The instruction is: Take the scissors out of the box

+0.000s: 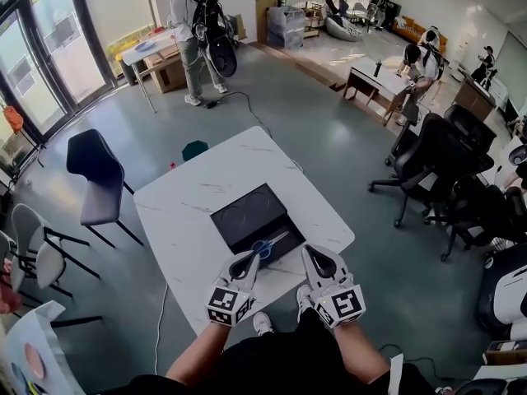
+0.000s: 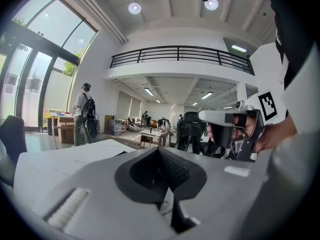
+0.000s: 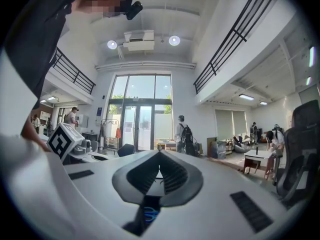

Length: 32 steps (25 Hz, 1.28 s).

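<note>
Head view: blue-handled metal scissors [image 1: 265,247] lay in flat black rectangular box [image 1: 247,216], at its near edge, blades pointing far-right. Box sat on white marble-look square table [image 1: 185,212]. Left gripper [image 1: 249,260] clenched, nothing btwn jaws, tip just beside scissor handles; contact not determinable. Right gripper [image 1: 310,253] also clenched, empty, near box's near-right corner. Right gripper view: blue handles visible below closed jaws, not btwn them.
</note>
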{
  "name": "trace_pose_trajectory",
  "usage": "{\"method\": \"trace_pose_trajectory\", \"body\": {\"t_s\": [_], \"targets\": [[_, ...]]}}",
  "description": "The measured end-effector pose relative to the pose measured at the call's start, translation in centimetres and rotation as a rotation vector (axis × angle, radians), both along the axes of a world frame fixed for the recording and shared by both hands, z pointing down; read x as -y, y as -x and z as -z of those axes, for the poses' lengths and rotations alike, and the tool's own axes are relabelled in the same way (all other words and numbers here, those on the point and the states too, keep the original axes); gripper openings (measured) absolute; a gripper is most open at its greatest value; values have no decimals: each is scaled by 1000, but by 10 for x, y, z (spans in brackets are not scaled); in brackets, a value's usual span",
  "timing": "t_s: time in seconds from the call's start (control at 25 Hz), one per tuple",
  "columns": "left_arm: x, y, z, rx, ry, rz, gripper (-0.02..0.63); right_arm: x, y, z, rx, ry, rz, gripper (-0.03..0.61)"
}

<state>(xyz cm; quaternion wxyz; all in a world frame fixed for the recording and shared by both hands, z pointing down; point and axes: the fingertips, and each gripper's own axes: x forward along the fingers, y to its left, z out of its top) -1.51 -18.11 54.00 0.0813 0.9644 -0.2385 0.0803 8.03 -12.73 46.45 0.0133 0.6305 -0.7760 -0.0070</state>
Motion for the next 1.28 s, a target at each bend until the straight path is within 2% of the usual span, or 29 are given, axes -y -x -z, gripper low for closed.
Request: {"method": "trace_pose_trajectory", "body": {"t_s": [0.64,0.88,1.0,1.16,1.28], "targets": [[60,-17,-20,120,19,216,9,85,-29,-14,54,33,237,7],[69,-19,-36,205,-12,255,9,112,-31,-25,69,63,330,7],[74,-23,-48,260,-1,242,9,123,-31,-31,82,74,362,6],[71,-31,-77,335,103,173,9,130,-27,-36,85,91,409,7],[61,-35,-112,486,173,101,9,134,-28,-41,90,104,432,6]]}}
